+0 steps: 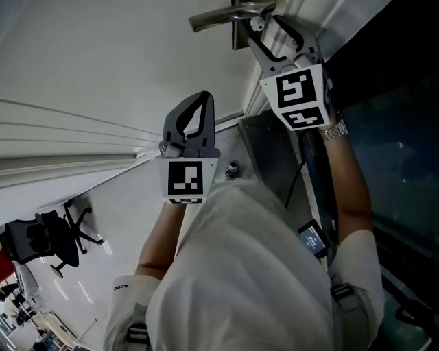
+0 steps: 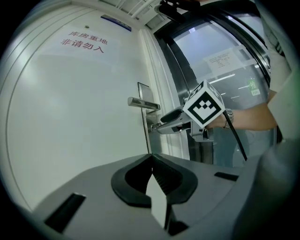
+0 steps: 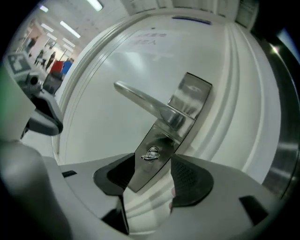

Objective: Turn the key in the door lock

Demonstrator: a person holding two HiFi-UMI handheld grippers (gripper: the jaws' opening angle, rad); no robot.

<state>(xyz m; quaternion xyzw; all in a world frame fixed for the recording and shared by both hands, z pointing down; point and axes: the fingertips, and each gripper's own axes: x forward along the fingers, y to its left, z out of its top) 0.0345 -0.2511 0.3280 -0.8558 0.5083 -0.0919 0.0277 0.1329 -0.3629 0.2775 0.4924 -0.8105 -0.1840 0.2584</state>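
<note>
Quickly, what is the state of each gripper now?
Left gripper: closed, empty.
Right gripper: open, key between its jaws, not gripped.

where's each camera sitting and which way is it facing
Head view: on the person's head, looking steeply down the door; both forearms, left gripper, right gripper.
Left gripper view: on that gripper, facing the door; own shut fingers, right forearm.
Right gripper view: on that gripper, facing the key; own open fingers.
Shared: all show the handle.
</note>
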